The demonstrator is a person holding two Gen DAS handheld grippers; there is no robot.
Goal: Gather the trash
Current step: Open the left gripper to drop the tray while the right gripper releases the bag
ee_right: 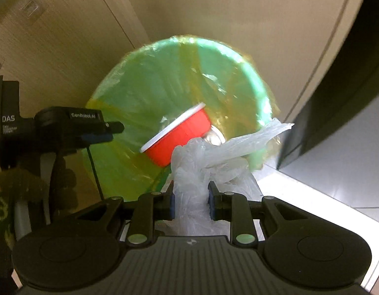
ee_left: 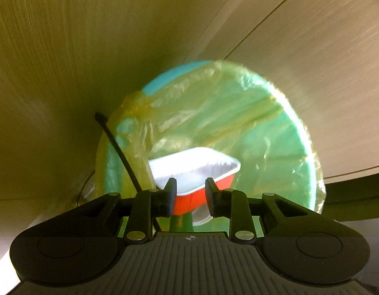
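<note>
Right wrist view, one bin (ee_right: 145, 73), one red cup (ee_right: 182, 132), one plastic bag (ee_right: 196, 172)

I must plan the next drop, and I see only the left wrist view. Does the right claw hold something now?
Observer: Yes. The right claw is shut on a crumpled clear plastic bag, over the round green bin with thin yellow liner.
Operator: In my view, the red paper cup with white inside seems to be between the fingers of the left claw. Is it held?
Observer: No. In the right wrist view the cup lies tilted inside the bin, and the left claw is clearly apart from it, off to its side.
Operator: Is anything else in the bin?
Observer: A shiny silver metal piece shows behind the cup. I cannot tell what it is.
</note>
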